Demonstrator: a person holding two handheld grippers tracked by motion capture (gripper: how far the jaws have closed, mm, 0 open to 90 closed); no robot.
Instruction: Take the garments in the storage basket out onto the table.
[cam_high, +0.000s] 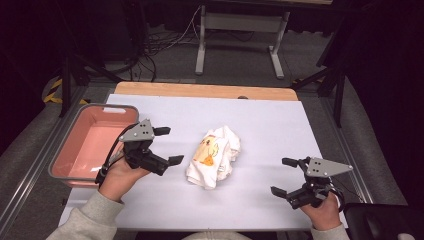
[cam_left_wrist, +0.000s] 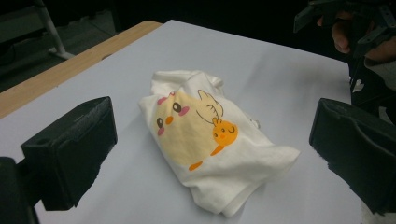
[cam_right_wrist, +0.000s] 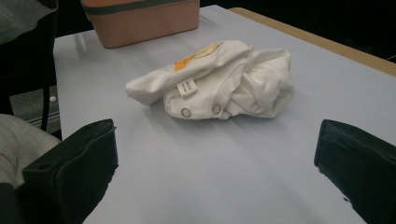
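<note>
A crumpled white baby garment (cam_high: 214, 156) with a yellow chick print lies bunched in the middle of the white table cover (cam_high: 280, 125). In the left gripper view the garment (cam_left_wrist: 205, 140) shows its print; in the right gripper view the garment (cam_right_wrist: 224, 81) shows a label and metal snaps. My left gripper (cam_high: 169, 146) hovers just left of the garment, jaws wide open and empty. My right gripper (cam_high: 284, 176) rests near the front right of the table, open and empty, well apart from the cloth.
A pink plastic bin (cam_high: 90, 142) with a grey rim stands at the table's left edge, beside my left hand; the bin (cam_right_wrist: 140, 18) looks empty. A wooden table edge (cam_high: 205, 90) runs along the back. Stands and cables fill the floor beyond.
</note>
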